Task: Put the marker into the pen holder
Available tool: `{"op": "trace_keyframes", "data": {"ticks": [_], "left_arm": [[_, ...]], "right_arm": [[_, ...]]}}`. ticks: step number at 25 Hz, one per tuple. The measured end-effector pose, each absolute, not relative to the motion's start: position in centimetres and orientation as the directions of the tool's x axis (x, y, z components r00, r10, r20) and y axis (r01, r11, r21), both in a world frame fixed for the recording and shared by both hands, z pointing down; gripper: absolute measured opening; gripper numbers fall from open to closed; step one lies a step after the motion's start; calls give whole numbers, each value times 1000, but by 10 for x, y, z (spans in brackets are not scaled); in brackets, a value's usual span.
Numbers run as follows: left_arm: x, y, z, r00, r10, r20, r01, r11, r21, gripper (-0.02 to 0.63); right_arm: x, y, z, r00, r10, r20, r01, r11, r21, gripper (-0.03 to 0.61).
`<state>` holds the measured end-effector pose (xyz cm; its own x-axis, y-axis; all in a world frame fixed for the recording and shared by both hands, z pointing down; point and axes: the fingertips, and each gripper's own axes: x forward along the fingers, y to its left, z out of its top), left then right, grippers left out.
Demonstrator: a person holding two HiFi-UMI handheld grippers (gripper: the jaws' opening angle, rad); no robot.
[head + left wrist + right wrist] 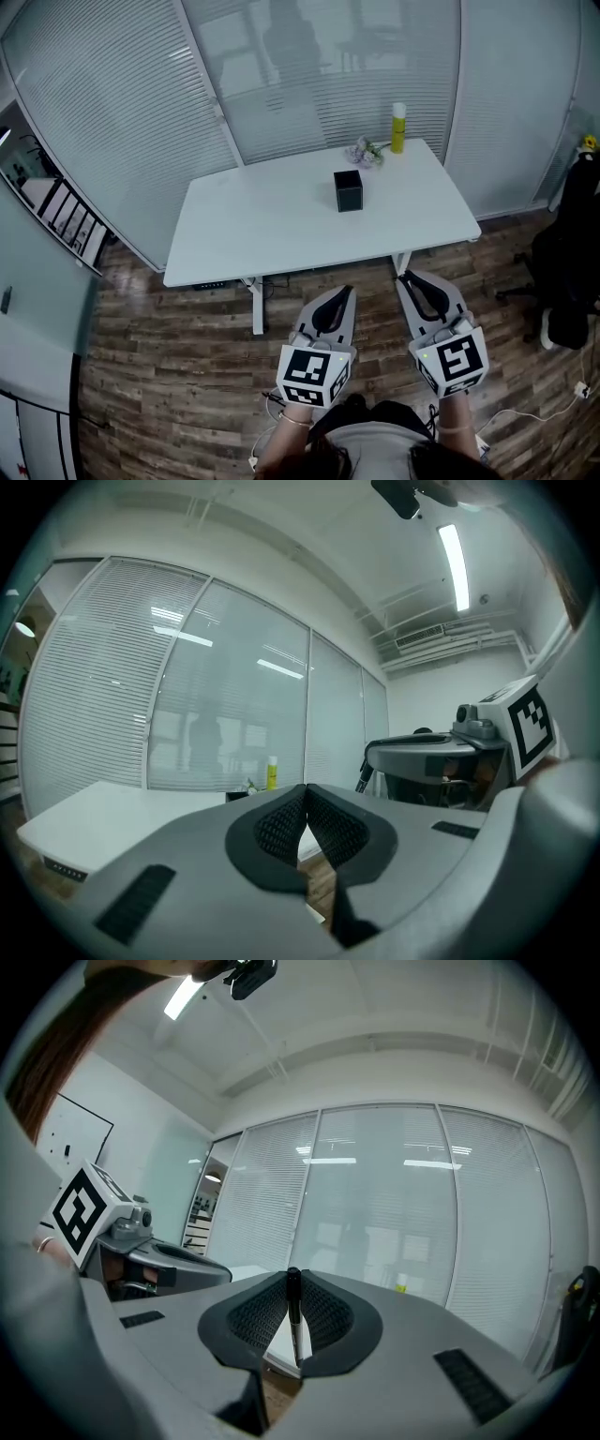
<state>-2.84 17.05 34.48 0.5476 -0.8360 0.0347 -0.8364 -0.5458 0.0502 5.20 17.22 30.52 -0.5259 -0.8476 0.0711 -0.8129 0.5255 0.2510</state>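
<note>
Floor: brown wood planks (169, 375) fill the lower half of the head view, with a pale cable lying at about 4 o'clock of the right gripper.
Person: only the top of the torso and two wrists show, at 6 o'clock in the head view.
Left gripper (345, 291): held low over the floor, short of the table edge. In the left gripper view (304, 787) its ribbed pads meet at the tips with nothing between them.
Right gripper (405, 277): level with the left one, at its 3 o'clock, the two close but apart. In the right gripper view (292, 1274) the pads are closed on the marker.
Marker (294, 1321): dark and slim, pinched between the right gripper's pads and lying along them, its black end at the jaw tips – well apart from the pen holder.
Table (262, 225): white and rectangular, at 12 o'clock of both grippers, its near edge just beyond their tips.
Pen holder (348, 191): a small black cube-shaped box standing upright right of the table's middle, open top facing up; I cannot tell what is inside.
Flowers (364, 153): a small pale bunch lying near the far edge, at 12 to 1 o'clock of the pen holder.
Yellow bottle (398, 128): upright with a white cap, at 1 o'clock of the pen holder, just beside the flowers.
Black chair (567, 272): on the floor at 3 o'clock of the table – partly cut off by the edge of the view.
Glass wall (309, 75): frosted, striped panels curve behind the table at 12 o'clock.
</note>
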Motion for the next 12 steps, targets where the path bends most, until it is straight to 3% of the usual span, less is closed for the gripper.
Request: {"op": "trace_keyframes", "data": {"ticks": [12], "left_arm": [[-33, 118, 354, 562, -826, 54, -826, -557, 85, 20]], "right_arm": [[46, 120, 310, -516, -853, 76, -824, 518, 231, 66]]}}
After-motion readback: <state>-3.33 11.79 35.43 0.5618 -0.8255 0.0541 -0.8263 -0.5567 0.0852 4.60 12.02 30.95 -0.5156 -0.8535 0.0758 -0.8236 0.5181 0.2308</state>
